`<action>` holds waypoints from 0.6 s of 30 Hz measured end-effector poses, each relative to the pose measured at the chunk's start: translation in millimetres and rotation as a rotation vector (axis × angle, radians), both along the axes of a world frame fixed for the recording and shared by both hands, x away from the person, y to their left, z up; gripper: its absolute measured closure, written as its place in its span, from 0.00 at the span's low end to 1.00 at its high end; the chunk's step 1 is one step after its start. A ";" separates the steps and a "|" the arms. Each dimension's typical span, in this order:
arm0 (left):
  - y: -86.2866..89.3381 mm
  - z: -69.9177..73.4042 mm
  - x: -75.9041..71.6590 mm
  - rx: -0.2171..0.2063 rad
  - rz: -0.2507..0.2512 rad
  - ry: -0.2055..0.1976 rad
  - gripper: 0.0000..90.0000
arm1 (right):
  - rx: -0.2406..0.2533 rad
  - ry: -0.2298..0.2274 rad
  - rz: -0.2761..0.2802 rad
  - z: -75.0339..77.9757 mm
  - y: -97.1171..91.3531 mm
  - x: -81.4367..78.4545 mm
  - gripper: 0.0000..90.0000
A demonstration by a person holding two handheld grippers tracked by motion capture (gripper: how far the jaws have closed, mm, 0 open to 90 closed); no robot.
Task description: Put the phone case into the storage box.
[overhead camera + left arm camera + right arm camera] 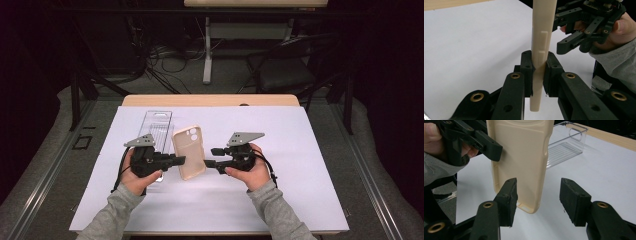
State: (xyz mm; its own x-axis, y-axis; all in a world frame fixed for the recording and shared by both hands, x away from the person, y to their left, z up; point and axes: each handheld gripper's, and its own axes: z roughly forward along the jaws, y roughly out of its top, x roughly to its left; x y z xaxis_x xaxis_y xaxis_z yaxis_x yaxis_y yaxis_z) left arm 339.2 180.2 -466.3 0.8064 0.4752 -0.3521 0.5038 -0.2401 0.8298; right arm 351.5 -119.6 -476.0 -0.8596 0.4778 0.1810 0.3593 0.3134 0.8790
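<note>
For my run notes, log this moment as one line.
left hand-held gripper: shut on phone case edge | right hand-held gripper: open beside case | clear tray: behind

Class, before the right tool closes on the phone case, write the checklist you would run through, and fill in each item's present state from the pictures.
1. Left tool shut on the phone case edge: ok.
2. Case held upright off the white sheet: ok.
3. Right tool open: ok.
4. Case edge between the right tool's jaws: not ok; it sits near the left jaw, not centred.
5. Clear plastic tray apart from both tools: ok.
6. Left grip firm enough for a handover: cannot tell.
</note>
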 end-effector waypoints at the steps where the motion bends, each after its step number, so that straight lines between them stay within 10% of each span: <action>1: -0.1 0.0 -0.2 -0.001 0.000 0.001 0.89 | 0.000 -0.001 0.002 0.1 0.0 0.0 0.54; 18: -1.0 0.5 -1.8 0.003 -0.020 -0.009 0.89 | 0.001 0.004 0.013 0.8 -1.3 0.1 0.55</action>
